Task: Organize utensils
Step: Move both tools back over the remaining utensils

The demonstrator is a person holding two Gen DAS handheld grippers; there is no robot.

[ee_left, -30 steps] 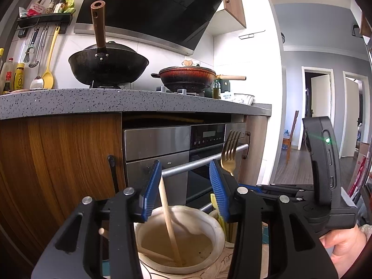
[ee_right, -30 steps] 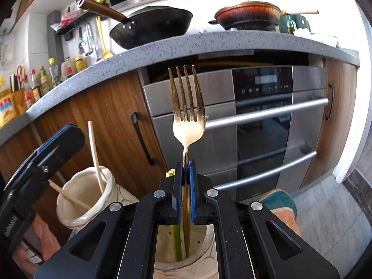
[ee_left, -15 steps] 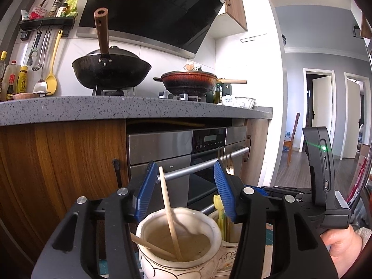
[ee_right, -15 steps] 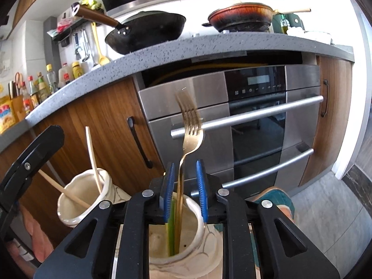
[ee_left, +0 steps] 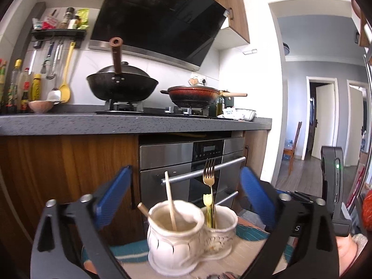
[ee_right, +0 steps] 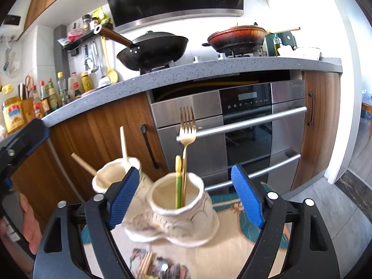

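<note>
A cream double ceramic holder (ee_right: pixel 181 211) (ee_left: pixel 176 230) stands on a low cloth-covered table. A gold fork (ee_right: pixel 187 127) (ee_left: pixel 208 174) stands tines up in its right cup beside a yellow-green utensil (ee_right: pixel 178 176). Two wooden chopsticks (ee_right: pixel 124 144) (ee_left: pixel 169 197) stand in the left cup. My right gripper (ee_right: pixel 186 197) is open and empty, pulled back, its blue pads on either side of the right cup. My left gripper (ee_left: pixel 183 195) is open and empty, back from the holder.
A steel oven with bar handles (ee_right: pixel 253 121) and wooden cabinets (ee_right: pixel 104 125) stand behind the table. The counter above carries a black wok (ee_right: pixel 153 48) and a red pan (ee_right: pixel 237 37). More utensils (ee_right: pixel 148 265) lie at the table's near edge.
My right gripper let go of the gold fork, which dropped into the right cup, then opened wide and drew back. My left gripper also pulled back and opened wider.
</note>
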